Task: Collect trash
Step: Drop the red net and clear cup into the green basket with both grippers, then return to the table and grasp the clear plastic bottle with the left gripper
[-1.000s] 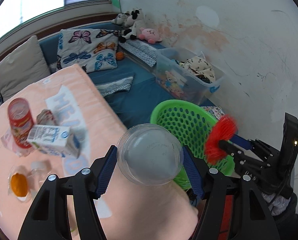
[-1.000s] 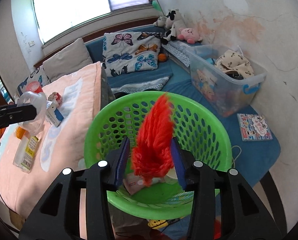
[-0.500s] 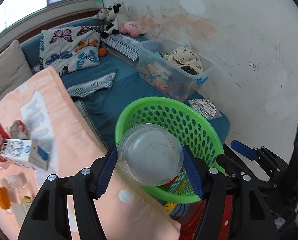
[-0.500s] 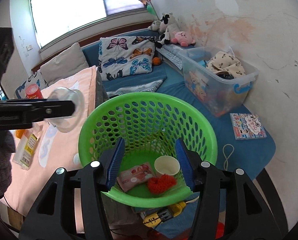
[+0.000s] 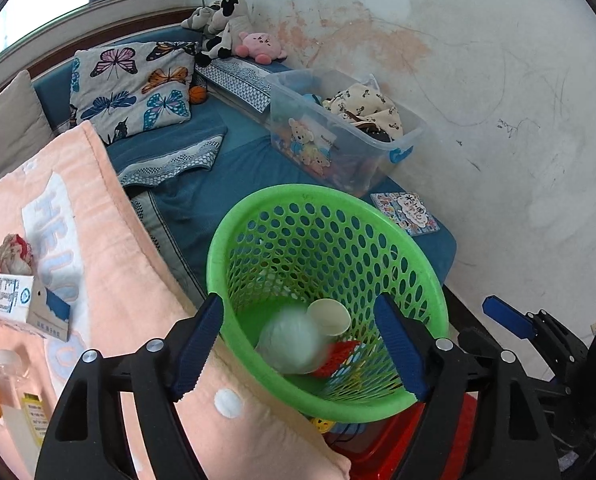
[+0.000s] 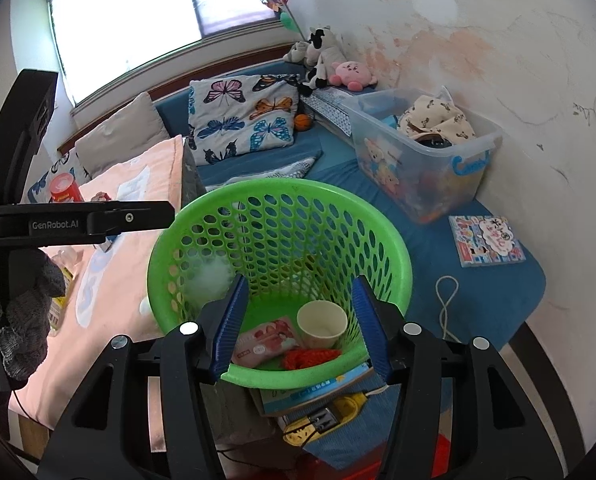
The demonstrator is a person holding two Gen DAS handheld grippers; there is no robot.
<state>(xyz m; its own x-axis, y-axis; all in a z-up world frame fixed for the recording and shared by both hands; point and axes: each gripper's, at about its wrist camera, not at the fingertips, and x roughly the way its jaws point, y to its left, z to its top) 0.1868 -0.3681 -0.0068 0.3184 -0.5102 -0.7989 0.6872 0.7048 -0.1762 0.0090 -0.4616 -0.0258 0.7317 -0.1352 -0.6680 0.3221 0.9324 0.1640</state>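
Dropped from the left gripper [image 5: 298, 346], whose jaws have just spread empty, a clear cup [image 5: 292, 344] falls into the green basket [image 5: 258, 216]; right gripper [image 6: 301, 324] open, carton [image 5: 22, 310] beside basket next.

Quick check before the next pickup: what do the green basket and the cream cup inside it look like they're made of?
Green basket: looks like moulded plastic, glossy, with a smooth rolled rim and regular oval perforations in the wall. Cream cup: probably paper, with a matte surface and a thin rolled lip, though thin plastic can't be ruled out.
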